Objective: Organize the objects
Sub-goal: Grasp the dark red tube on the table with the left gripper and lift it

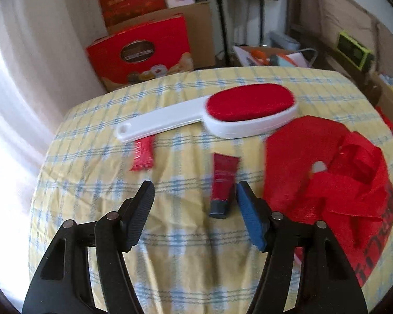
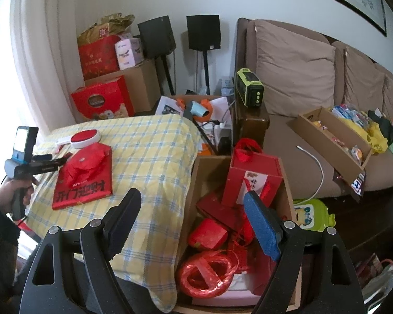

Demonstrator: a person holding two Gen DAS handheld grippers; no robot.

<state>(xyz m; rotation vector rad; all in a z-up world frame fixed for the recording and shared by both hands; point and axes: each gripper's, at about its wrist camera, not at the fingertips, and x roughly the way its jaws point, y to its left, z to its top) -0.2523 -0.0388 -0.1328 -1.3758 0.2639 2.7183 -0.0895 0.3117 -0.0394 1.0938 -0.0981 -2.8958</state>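
The dark red squeeze tube with a grey cap lies on the yellow checked cloth, just ahead of the left gripper, jaws apart. Centre them across its soft, flattened body. The right gripper hovers, jaws apart and empty, over the cardboard box.

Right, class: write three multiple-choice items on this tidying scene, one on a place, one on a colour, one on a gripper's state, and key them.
1. Where does the lint brush lie?
A on the checked cloth
B in the cardboard box
C on the sofa

2. What colour is the brush's pad?
A blue
B red
C green

3. How is the left gripper?
A shut on the brush
B open above the dark red tube
C shut on the red bag

Key: A, it rests on the cloth; B, the oval pad is red; B, the fingers stand apart, nothing gripped.
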